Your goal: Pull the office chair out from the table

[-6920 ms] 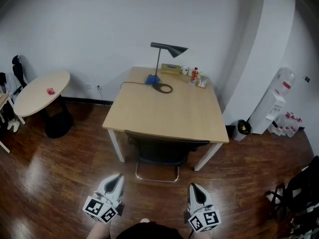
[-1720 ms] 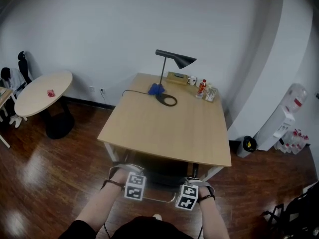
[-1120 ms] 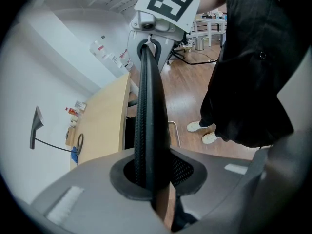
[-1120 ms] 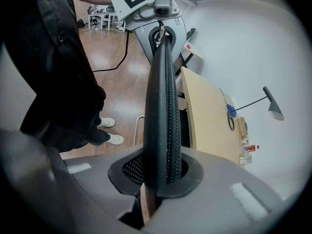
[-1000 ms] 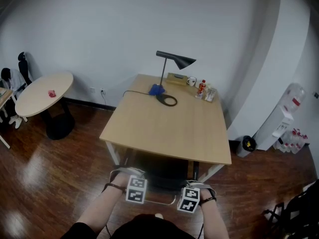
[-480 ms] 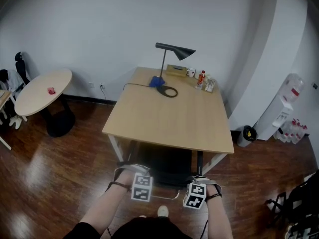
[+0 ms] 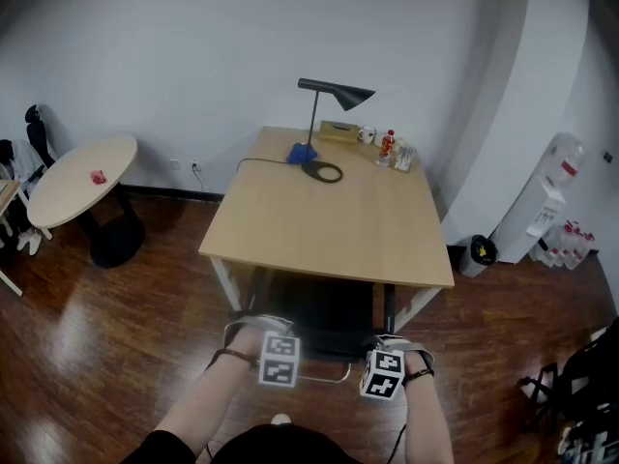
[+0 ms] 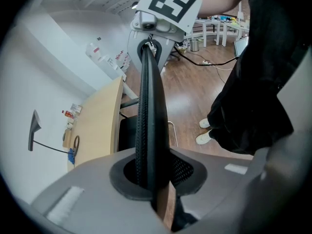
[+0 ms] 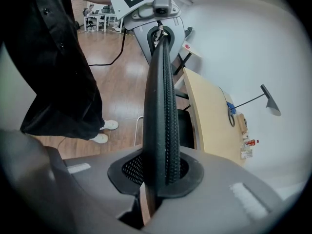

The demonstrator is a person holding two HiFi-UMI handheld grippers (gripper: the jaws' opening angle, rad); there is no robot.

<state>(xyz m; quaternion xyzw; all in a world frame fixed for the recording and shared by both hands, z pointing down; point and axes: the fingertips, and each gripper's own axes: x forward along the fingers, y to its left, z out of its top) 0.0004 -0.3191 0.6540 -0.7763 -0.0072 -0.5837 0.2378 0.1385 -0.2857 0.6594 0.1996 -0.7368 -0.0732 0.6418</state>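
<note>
The black mesh office chair stands partly under the near edge of the light wooden table. My left gripper and right gripper hold the two ends of its back's top edge, marker cubes up. In the left gripper view the chair back runs straight between the jaws of the left gripper, shut on it, with the right gripper at its far end. In the right gripper view the right gripper is shut on the chair back the same way.
On the table's far end stand a black desk lamp, a mug and bottles. A round side table stands at left. A water dispenser, a small bin and a dark bag are at right. My shoe is behind the chair.
Both grippers, free of the chair in the earliest frame, now grip its back. Over the last second they and the chair back have drawn slightly away from the table edge.
</note>
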